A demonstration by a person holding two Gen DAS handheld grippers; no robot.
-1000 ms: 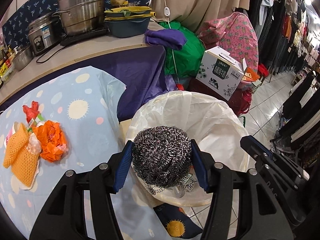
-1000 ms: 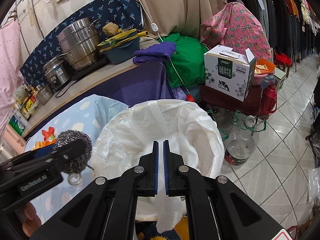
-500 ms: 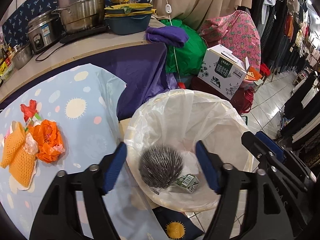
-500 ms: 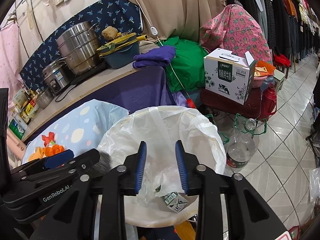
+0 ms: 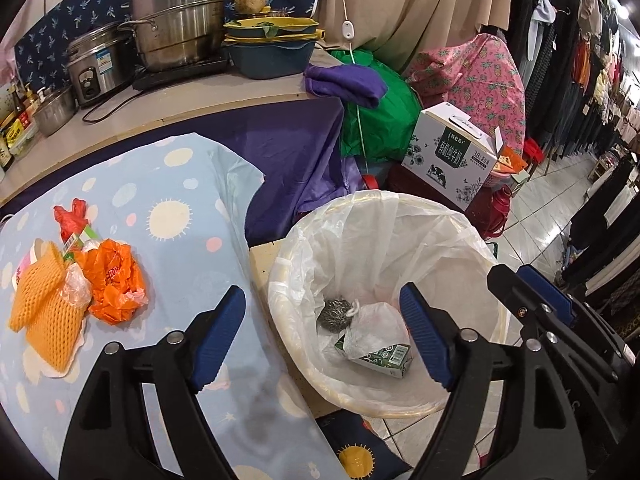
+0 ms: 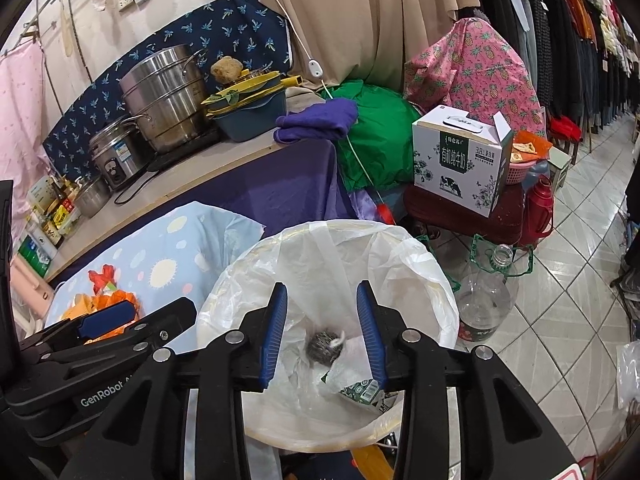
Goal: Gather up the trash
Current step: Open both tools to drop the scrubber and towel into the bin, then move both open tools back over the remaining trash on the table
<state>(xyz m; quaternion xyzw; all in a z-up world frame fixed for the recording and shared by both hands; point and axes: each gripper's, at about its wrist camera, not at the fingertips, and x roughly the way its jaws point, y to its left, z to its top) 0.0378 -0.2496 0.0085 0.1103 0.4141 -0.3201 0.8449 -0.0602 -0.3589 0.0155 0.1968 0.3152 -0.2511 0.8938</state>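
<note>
A round bin lined with a white bag [image 5: 436, 224] [image 6: 412, 264] stands beside the table. At its bottom lie a steel wool scourer [image 5: 334, 314] [image 6: 320, 344], a crumpled clear bag [image 5: 378, 328] and a green milk carton [image 5: 386, 356] [image 6: 360, 392]. My left gripper [image 5: 324, 334] hangs over the bin's left rim, jaws opening wide, nothing between them. My right gripper [image 6: 322, 328] hovers above the bin, jaws opening, empty. On the blue tablecloth [image 5: 180, 184] at the left sit an orange plastic bag [image 5: 116, 280], orange foam netting [image 5: 40, 308] and a red scrap [image 5: 72, 216].
Behind the table a counter [image 5: 200, 96] carries steel pots [image 5: 176, 12], a rice cooker and a blue tub. A white milk box [image 5: 452, 156], green and pink bundles and a red flask stand past the bin. An empty plastic bottle [image 6: 486, 300] stands on the tiled floor [image 6: 568, 280].
My left gripper opened and the steel wool scourer dropped into the bin. My right gripper, shut a second ago, opened and a clear bag now lies in the bin.
</note>
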